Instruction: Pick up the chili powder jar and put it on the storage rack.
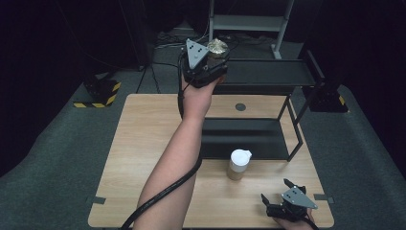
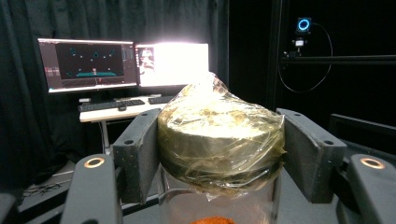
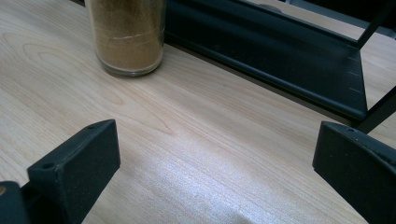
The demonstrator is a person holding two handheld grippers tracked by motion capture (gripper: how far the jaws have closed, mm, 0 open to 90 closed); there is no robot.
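left gripper (image 1: 209, 61): black, grey triangular plate, thick black cable | right gripper (image 1: 277, 197): same | forearm bare

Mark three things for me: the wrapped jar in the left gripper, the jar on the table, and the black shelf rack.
wrapped jar (image 2: 219, 135), left gripper view, on its film-covered lid.
jar on the table (image 1: 239, 158), high view, on its white lid.
black shelf rack (image 1: 268, 73), high view, on its upper shelf.

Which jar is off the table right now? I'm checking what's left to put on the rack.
The jar with the gold wrapped lid, clamped at its lid in the left gripper above the rack's top shelf. The white-lidded jar stands on the table.
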